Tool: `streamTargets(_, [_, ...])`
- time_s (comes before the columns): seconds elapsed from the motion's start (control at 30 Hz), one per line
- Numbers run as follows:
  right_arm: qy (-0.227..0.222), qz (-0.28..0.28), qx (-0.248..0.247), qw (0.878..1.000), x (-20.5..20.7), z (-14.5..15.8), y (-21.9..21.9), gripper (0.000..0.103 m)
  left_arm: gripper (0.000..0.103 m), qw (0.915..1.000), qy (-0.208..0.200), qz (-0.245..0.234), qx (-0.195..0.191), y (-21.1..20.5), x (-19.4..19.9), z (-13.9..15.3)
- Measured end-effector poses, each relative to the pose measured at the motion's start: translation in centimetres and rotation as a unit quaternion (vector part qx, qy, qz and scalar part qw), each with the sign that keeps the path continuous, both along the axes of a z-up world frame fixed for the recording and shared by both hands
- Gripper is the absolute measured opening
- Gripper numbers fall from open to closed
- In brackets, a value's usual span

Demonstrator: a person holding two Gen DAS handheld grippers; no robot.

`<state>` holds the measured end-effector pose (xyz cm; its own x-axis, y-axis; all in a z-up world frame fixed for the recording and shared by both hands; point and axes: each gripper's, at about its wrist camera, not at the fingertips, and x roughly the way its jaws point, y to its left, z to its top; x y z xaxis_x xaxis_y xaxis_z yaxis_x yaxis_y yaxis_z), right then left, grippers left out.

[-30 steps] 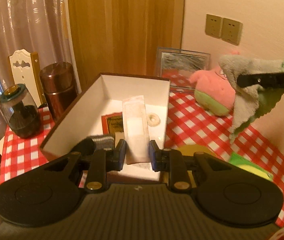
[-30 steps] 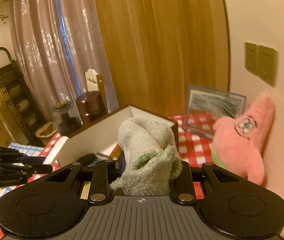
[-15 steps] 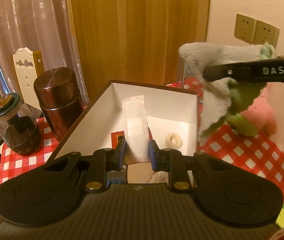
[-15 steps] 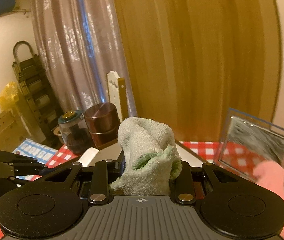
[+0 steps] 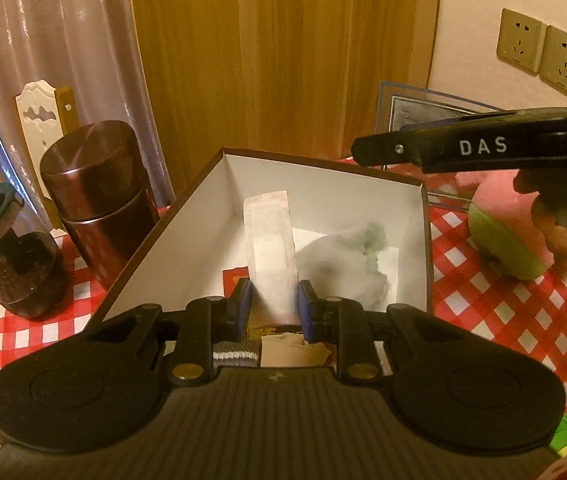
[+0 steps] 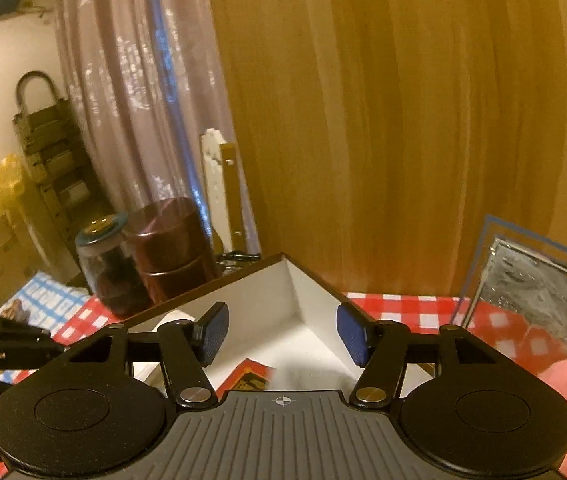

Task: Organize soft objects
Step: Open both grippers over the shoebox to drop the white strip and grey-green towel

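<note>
From my left wrist view, my left gripper [image 5: 271, 304] is clamped on a pale flat packet [image 5: 269, 240] standing over the white box [image 5: 411, 240]; the grey-green towel [image 5: 343, 260] shows blurred inside it. From my right wrist view, my right gripper [image 6: 282, 334] is opening, nothing between its blue pads [image 6: 213, 334], above the box [image 6: 267, 292].

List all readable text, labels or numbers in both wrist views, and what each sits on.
"DAS": white letters on the side of the right gripper, seen from the left wrist view.
Red card in the box: has a print, too blurred to read.
Blue and white sheet at the table's left: printed marks, blurred, unreadable.
Nothing else legible in either view.
</note>
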<state>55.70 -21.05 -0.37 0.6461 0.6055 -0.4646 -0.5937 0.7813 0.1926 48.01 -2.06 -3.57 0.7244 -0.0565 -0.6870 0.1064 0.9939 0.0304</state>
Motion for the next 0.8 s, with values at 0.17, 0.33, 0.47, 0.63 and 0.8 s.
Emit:
streamTargets(0.17, [0.017, -0.013, -0.016, 1.0, -0.2, -0.7, -1.1, 0.06, 0.024, 1.0, 0.001, -0.004, -0.003, -0.1, 0.8, -0.5])
streamTargets(0.33, [0.027, -0.021, -0.022, 0.999, -1.1, -1.0, -1.9, 0.06, 0.057, 0.9999, -0.013, 0.005, -0.002, 0.1, 1.1, -0.5])
streamTargets(0.47, [0.028, -0.02, -0.02, 0.999, -2.2, -0.5, -2.3, 0.061, 0.059, 0.9999, -0.011, 0.008, 0.001, 0.4, 0.7, -0.1])
streamTargets(0.63, [0.031, -0.02, -0.015, 0.999, -3.7, -0.1, -2.7, 0.062, 0.059, 0.9998, -0.006, 0.015, -0.015, 1.4, -1.1, 0.6])
streamTargets(0.8, [0.037, -0.032, -0.008, 0.999, -5.7, 0.1, -3.6, 0.066, 0.059, 0.9994, -0.005, 0.018, -0.03, 2.0, -3.7, 1.4])
